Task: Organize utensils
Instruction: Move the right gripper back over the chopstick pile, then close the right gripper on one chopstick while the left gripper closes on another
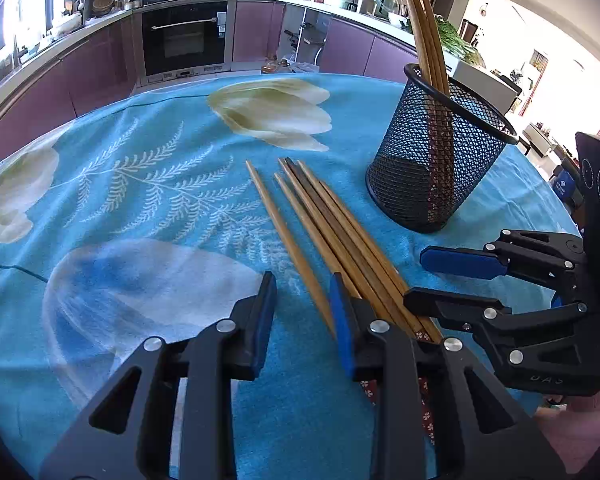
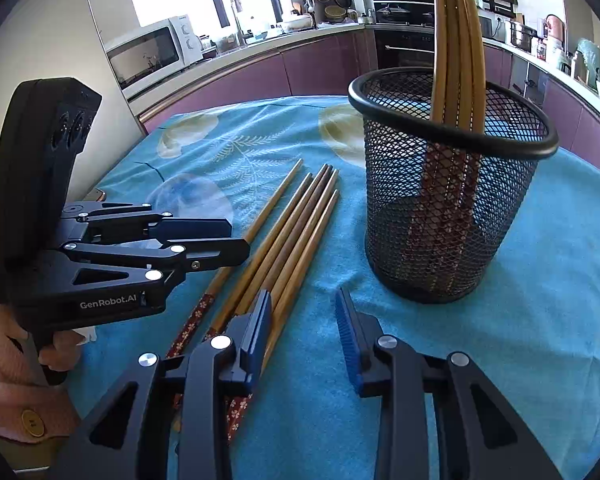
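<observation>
While both grippers hover low over the tabletop [image 1: 148, 128], six chopsticks [image 1: 332, 236] lie loose on the blue cloth, w/ four more upright in the mesh holder [image 1: 436, 152] nearby. Left gripper [image 1: 302, 300] fingers part-open around one stick (not pinching); right gripper [image 2: 302, 312] fingers part-open, empty.

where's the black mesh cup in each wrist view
Left wrist view: mesh cup stands upper right on the blue cloth, beyond the right gripper.
Right wrist view: mesh cup stands right of centre, ahead of the right gripper's fingers.
Shared landmark: the loose chopsticks lying on the cloth left of the cup.
</observation>
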{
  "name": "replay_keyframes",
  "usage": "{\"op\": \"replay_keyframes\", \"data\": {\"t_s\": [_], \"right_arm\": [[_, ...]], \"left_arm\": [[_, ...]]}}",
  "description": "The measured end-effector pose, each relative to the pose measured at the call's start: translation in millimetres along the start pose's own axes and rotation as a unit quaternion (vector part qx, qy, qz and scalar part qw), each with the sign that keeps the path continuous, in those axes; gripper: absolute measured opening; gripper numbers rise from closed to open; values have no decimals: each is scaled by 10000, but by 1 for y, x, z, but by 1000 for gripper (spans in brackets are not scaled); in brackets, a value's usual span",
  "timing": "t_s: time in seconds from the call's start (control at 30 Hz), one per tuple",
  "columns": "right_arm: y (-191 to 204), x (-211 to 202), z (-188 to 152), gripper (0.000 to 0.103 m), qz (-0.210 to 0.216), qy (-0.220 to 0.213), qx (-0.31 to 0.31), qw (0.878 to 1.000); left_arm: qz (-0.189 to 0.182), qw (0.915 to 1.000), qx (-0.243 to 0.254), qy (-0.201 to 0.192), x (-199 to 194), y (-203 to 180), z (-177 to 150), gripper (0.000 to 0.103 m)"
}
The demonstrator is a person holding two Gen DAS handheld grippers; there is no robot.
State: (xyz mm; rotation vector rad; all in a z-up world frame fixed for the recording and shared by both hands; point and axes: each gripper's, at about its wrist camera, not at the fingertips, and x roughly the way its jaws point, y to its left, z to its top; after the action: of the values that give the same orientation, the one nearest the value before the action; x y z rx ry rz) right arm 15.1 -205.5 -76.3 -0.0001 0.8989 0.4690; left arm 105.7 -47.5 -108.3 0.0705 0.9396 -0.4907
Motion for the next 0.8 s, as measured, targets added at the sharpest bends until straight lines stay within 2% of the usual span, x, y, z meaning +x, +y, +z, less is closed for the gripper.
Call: {"op": "replay_keyframes", "data": {"t_s": [0.23, 0.6, 0.7, 0.77, 0.8], "right_arm": [[0, -1, 1, 22, -127, 103, -36, 9999], [7, 12, 9, 21, -411, 146, -118, 9990], [6, 14, 10, 16, -416, 115, -25, 9991], [4, 13, 10, 10, -340, 99, 87, 9993], [3, 13, 10, 10, -307, 95, 133, 9994]], "left_arm": [[20, 10000, 8, 41, -2, 3, -2, 23], [157, 9998, 76, 76, 5, 2, 6, 23], [188, 9998, 44, 71, 7, 3, 8, 21], [181, 9998, -9, 41, 7, 4, 7, 14], [155, 9999, -50, 27, 7, 5, 7, 14]]}}
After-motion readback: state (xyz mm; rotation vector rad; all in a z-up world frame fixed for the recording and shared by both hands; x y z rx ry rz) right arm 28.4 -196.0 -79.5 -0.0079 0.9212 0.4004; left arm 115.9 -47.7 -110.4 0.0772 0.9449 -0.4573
